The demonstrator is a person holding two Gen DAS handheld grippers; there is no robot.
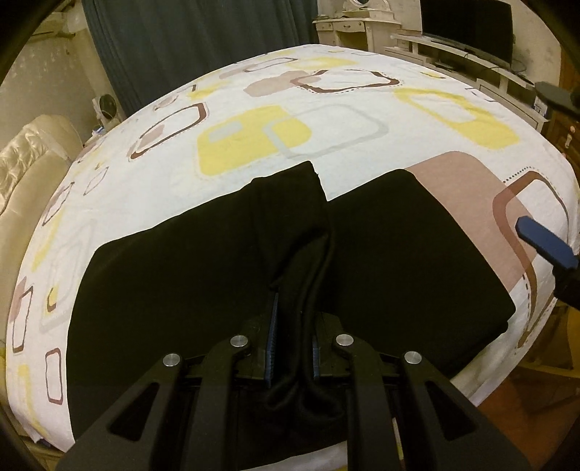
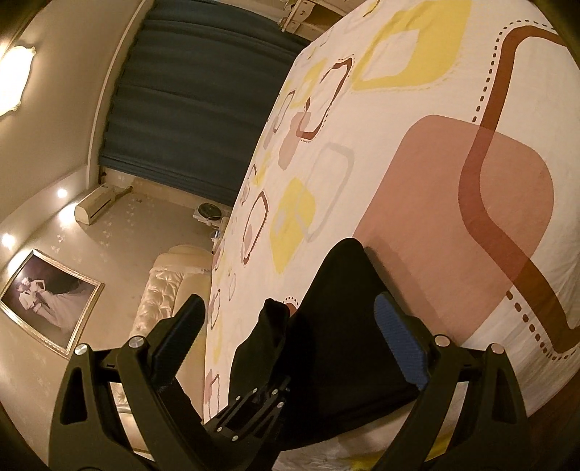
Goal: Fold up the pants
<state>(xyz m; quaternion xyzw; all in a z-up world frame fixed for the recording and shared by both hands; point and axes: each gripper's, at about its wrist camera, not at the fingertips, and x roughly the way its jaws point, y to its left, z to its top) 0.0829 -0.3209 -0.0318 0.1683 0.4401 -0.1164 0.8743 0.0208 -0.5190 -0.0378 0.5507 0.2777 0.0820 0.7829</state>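
Observation:
Black pants (image 1: 398, 253) lie on the bed, folded into a broad flat shape near its front edge. My left gripper (image 1: 295, 311) is shut on a bunched ridge of the pants' fabric, which rises from the flat cloth and runs down between its blue pads. In the right wrist view the pants (image 2: 344, 326) lie ahead, and the left gripper (image 2: 253, 402) is low in the middle with black cloth in it. My right gripper (image 2: 290, 300) stands wide open, apart from the pants, with nothing pressed by its fingers. One of its blue fingers (image 1: 543, 242) shows beside the pants' right end.
The bed sheet (image 1: 253, 90) is white with yellow, pink and brown squares. A cream padded headboard (image 1: 25, 174) is at the left, a dark curtain (image 1: 181, 43) behind, and a white cabinet with a screen (image 1: 467, 32) at the back right. Wooden floor (image 1: 525, 391) lies past the bed's right corner.

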